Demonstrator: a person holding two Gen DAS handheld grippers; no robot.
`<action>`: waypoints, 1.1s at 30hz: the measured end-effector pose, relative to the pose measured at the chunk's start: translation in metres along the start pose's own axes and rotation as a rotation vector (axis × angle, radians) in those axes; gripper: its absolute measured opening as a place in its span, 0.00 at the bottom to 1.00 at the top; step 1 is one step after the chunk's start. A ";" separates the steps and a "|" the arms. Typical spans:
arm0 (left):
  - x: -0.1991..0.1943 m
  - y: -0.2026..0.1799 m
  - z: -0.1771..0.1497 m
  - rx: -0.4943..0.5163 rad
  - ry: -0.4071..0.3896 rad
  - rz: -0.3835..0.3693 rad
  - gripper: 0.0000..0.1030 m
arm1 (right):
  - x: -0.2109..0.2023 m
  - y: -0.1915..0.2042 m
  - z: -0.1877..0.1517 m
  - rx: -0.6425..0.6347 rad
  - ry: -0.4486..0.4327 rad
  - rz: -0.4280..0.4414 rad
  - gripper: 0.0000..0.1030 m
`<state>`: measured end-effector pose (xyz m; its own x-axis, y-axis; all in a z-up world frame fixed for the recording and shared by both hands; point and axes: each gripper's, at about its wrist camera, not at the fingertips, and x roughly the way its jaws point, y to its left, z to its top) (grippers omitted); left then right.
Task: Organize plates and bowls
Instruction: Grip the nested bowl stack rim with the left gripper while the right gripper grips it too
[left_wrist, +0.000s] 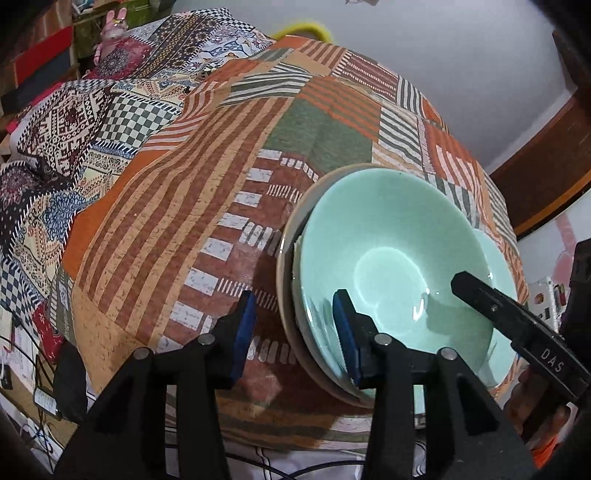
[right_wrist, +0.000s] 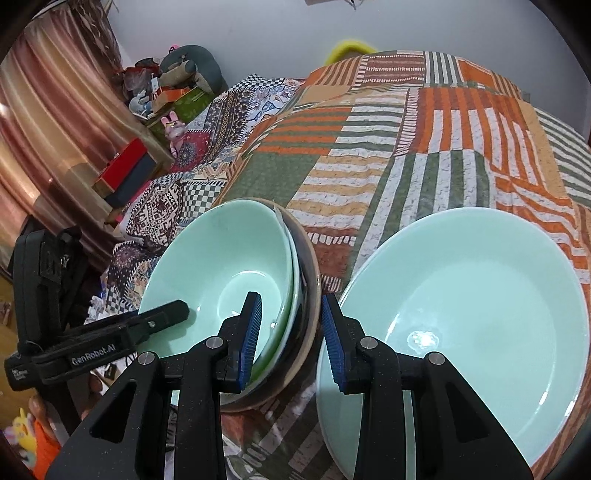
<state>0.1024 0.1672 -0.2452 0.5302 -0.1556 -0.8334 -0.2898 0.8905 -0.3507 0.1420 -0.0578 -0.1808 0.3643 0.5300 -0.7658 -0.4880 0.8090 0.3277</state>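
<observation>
the bowls and plates lie on a bed covered with a patchwork quilt (right_wrist: 388, 173) of orange, green, cream and brown stripes. beyond it, toward the pillow side, a second cover (left_wrist: 74, 122) has small checks and dark ornaments. a pink toy rabbit (right_wrist: 173, 127) sits at its far end beside boxes and stuffed things. a brown curtain (right_wrist: 48, 122) hangs behind them, the wall (left_wrist: 443, 55) is pale grey, and something yellow (right_wrist: 352, 46) shows behind the top edge of the bed.

near the front edge, a mint green bowl (left_wrist: 391, 258) sits on top of a stack: under it a second pale rim, then a dark plate, and a beige rim (right_wrist: 314, 295) at the bottom. the glaze is shiny and the bowl leans a little inside the stack. just beside it, on the right, lies a wide, flat mint green plate (right_wrist: 480, 314), apart from the stack.

the left gripper (left_wrist: 295, 328) is open, one blue pad (left_wrist: 343, 328) inside the bowl and the other outside, so the near left rim of the stack is between them, not pinched. the right gripper (right_wrist: 291, 332) is also open; one of its fingers (right_wrist: 253, 328) is inside the bowl and the other is over the edge of the flat plate, with the right rim of the stack between them.
</observation>
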 end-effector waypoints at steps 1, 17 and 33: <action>0.001 -0.001 0.000 0.007 0.003 0.004 0.41 | 0.001 -0.001 0.000 0.002 -0.002 0.001 0.30; 0.003 -0.016 0.003 0.071 -0.007 0.066 0.29 | 0.008 0.000 0.005 0.007 0.010 -0.018 0.29; -0.016 -0.031 0.002 0.090 -0.043 0.125 0.29 | -0.004 -0.001 0.004 0.063 0.018 -0.010 0.29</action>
<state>0.1047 0.1434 -0.2201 0.5285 -0.0245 -0.8486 -0.2839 0.9369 -0.2039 0.1445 -0.0598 -0.1760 0.3546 0.5177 -0.7786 -0.4336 0.8288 0.3536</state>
